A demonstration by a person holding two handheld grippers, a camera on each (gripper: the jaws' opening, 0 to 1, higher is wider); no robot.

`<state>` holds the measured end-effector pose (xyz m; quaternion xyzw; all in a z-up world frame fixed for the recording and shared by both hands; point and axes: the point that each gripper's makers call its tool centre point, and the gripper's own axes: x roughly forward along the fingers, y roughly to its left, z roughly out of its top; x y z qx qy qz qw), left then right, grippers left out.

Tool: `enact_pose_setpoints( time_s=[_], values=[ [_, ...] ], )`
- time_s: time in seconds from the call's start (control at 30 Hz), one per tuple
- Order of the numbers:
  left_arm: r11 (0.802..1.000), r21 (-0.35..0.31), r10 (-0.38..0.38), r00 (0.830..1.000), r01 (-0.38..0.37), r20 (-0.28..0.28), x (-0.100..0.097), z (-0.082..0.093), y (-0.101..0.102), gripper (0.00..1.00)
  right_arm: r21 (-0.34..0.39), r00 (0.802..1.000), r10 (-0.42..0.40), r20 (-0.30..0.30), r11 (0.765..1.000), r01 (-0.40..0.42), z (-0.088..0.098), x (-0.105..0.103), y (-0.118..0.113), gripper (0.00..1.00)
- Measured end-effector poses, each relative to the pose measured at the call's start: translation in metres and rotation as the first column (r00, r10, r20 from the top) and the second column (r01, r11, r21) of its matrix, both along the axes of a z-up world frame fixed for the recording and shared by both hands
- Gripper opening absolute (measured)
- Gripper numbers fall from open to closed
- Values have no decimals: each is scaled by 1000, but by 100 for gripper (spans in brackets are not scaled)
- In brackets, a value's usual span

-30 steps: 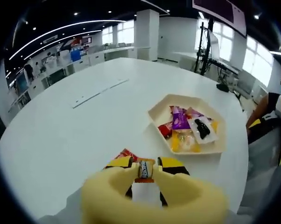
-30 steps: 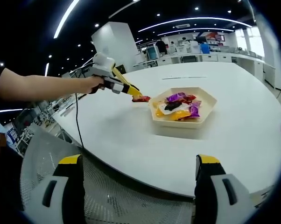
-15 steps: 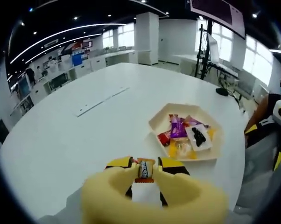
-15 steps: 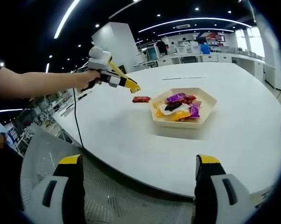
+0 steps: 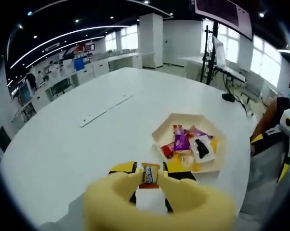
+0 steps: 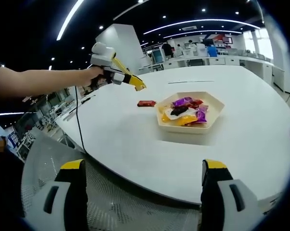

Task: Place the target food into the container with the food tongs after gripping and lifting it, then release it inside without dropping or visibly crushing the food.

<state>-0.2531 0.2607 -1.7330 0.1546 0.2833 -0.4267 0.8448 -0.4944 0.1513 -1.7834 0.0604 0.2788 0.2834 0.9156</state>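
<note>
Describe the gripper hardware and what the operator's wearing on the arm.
Left gripper: yellow jaws with black sections, white round-topped body, black cable hanging from the handle. Right gripper: yellow-tipped jaws on grey-white bodies with black slots. The arm is bare; a dark sleeve edge shows near the shoulder.

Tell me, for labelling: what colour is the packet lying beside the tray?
Red packet, clearest in the right gripper view.
</note>
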Motion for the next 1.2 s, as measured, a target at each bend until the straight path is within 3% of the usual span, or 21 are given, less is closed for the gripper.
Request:
enact_pose_setpoints(
  time_s=[0.8,1.2],
  values=[
    [999,-1,-48,999,48,2,-7,10,-38,18,5,1000,-4,9,1000,4,2,1,0,99],
    [996,-13,-87,996,87,1,-13,13,-67,18,5,1000,-4,10,1000,4,1,1,0,100]
  ],
)
